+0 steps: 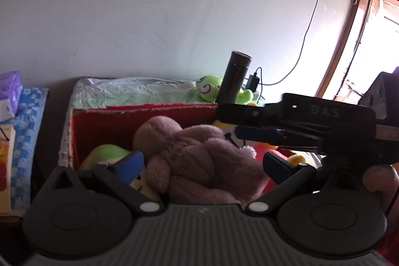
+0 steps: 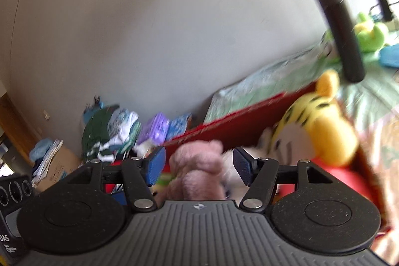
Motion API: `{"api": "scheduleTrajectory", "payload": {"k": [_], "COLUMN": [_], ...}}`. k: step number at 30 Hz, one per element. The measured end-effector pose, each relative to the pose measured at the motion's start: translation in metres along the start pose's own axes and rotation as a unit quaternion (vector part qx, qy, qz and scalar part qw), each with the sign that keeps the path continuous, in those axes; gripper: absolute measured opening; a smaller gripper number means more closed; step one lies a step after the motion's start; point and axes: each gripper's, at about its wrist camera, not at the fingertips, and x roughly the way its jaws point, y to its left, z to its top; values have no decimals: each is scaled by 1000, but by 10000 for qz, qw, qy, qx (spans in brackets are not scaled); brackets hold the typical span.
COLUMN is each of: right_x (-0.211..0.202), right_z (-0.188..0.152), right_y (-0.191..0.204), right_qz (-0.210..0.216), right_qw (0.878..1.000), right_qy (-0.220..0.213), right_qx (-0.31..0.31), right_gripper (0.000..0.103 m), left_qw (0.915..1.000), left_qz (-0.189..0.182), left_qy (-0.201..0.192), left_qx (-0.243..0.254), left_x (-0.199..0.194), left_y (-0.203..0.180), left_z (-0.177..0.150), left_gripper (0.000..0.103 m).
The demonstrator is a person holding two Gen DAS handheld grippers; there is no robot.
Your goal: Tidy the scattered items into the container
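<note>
A pink plush toy (image 1: 199, 158) (image 2: 197, 166) lies in the red box (image 1: 149, 109) (image 2: 224, 121) on top of other soft toys. My left gripper (image 1: 203, 162) is open, with its blue pads on either side of the toy and a little apart from it. My right gripper (image 2: 199, 166) (image 1: 232, 126) is also open, and gaps show between its pads and the toy. A yellow tiger plush (image 2: 321, 121) leans in the box's right end. A green plush (image 1: 107, 151) lies at its left. A green frog plush (image 1: 209, 89) (image 2: 369, 36) sits outside, behind the box.
A tall black flask (image 1: 234, 76) (image 2: 341, 36) stands just behind the box on the pale green cover (image 1: 139, 91). A purple tissue pack (image 1: 10, 89) and blue checked cloth (image 1: 27, 129) lie left. Clothes (image 2: 107, 133) pile up by the wall; a doorway (image 1: 361, 41) is right.
</note>
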Motion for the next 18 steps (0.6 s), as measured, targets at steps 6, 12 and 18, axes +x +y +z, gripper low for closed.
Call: {"api": "scheduleTrajectory", "payload": {"k": [6, 12, 18], "right_x": [-31, -44, -62], "right_z": [3, 0, 1], "right_y": [-7, -16, -29], "right_qz": [-189, -367, -317], "right_qw": [9997, 9990, 9988], "right_qy": [-88, 63, 267], "right_qx": [-83, -230, -277], "right_gripper": [63, 63, 62], "left_qw": [9965, 9827, 9578], "left_qz": [832, 1757, 2732], "left_qy": [40, -1, 433], "left_qx": [-105, -581, -784], "left_x": [-6, -11, 4], "left_y": [-24, -38, -55], "left_z": [8, 13, 15], "left_gripper": [102, 102, 102]}}
